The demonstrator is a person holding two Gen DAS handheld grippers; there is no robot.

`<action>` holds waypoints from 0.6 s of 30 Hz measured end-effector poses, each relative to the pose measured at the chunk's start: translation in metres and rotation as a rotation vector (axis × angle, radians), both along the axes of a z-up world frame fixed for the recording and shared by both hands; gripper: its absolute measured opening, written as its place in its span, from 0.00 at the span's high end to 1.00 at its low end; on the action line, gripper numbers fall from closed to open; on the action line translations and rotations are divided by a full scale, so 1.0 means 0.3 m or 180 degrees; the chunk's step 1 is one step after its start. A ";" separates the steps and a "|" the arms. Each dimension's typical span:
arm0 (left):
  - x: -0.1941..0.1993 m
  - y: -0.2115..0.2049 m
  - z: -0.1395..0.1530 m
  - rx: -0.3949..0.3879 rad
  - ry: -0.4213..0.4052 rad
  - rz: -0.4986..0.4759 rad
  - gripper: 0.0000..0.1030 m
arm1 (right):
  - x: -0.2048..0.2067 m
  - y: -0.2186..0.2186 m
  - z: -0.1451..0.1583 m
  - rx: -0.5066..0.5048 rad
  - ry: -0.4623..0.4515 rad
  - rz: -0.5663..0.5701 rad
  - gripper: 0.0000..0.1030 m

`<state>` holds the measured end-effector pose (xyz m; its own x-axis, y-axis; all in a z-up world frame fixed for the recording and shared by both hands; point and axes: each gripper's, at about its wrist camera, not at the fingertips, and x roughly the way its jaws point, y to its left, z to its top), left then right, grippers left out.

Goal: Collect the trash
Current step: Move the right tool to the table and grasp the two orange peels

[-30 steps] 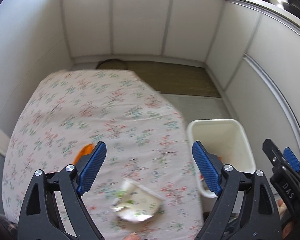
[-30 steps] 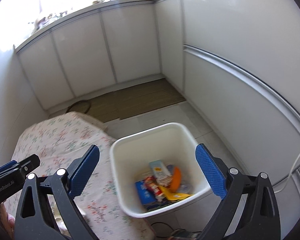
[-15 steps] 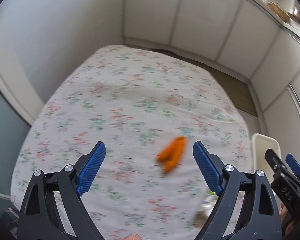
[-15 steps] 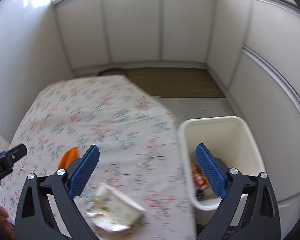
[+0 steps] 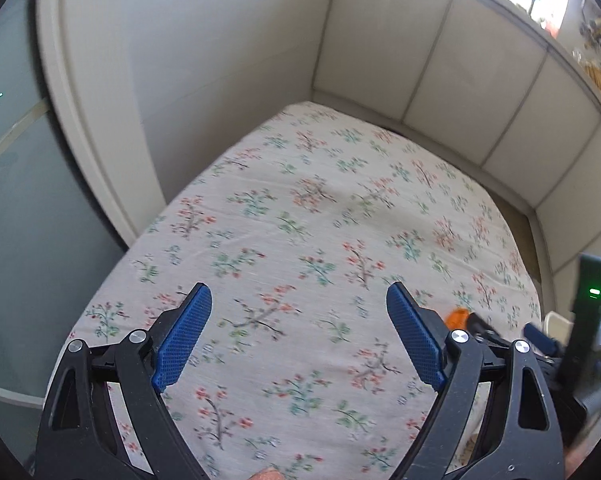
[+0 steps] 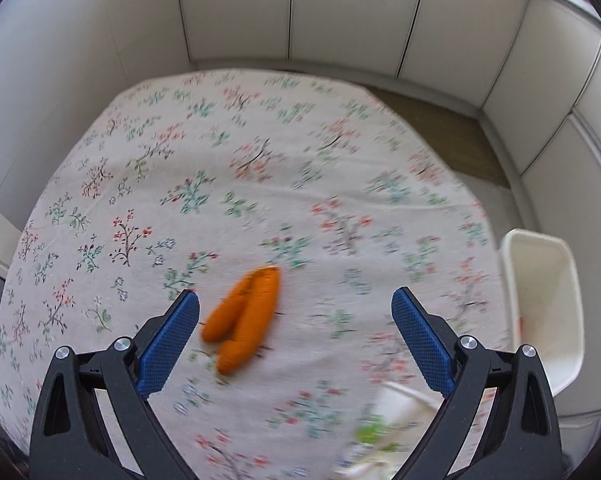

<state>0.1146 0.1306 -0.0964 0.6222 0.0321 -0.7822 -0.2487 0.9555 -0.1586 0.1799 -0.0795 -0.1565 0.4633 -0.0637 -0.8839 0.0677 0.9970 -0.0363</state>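
An orange peel-like piece (image 6: 246,318) lies on the flowered tablecloth (image 6: 260,152), just inside the left finger of my right gripper (image 6: 296,336), which is open above it and holds nothing. A crumpled white wrapper with green print (image 6: 384,440) lies near the table's front, under the right finger. The white trash bin (image 6: 540,308) stands off the table's right edge. My left gripper (image 5: 298,338) is open over bare tablecloth (image 5: 320,208). In that view a bit of the orange piece (image 5: 458,317) shows behind its right finger, beside the right gripper (image 5: 540,340).
White wall panels (image 6: 340,12) enclose the table at the back and sides. A strip of wooden floor (image 6: 452,128) shows beyond the table's far right corner. A glass panel (image 5: 16,200) stands left of the table.
Both grippers swung left, away from the bin. The right one now hovers over the orange piece; the left one passed it and looks at the table's left part. Both stayed open.
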 end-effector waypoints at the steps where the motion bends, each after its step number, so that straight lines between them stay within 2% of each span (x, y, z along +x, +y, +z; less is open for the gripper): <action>1: -0.006 0.017 -0.003 -0.0006 -0.0029 0.0027 0.17 | 0.012 0.018 -0.018 0.0003 0.0048 -0.0025 0.09; 5: -0.029 0.077 -0.037 -0.0027 -0.0086 0.0124 0.17 | 0.050 0.079 -0.104 -0.0076 0.0257 -0.0111 0.09; 7: -0.028 0.096 -0.059 -0.0119 -0.0043 0.0127 0.17 | 0.057 0.095 -0.137 -0.0108 0.0321 -0.0137 0.09; 10: -0.023 0.104 -0.071 -0.0235 -0.0038 0.0110 0.17 | 0.059 0.108 -0.174 -0.0049 0.0385 -0.0151 0.09; 13: -0.020 0.105 -0.076 -0.0284 -0.0053 0.0080 0.17 | 0.055 0.111 -0.176 -0.0010 0.0326 -0.0121 0.11; 16: -0.015 0.103 -0.086 -0.0343 -0.0025 0.0076 0.17 | 0.052 0.107 -0.161 0.0151 0.0282 -0.0064 0.35; 18: -0.014 0.104 -0.092 -0.0369 -0.0001 0.0076 0.18 | 0.052 0.098 -0.149 0.0247 0.0247 -0.0014 0.64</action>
<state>0.1105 0.1618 -0.1240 0.6225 -0.0438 -0.7814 -0.2711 0.9245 -0.2678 0.1954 -0.0501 -0.2012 0.3932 0.0046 -0.9195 0.0721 0.9968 0.0358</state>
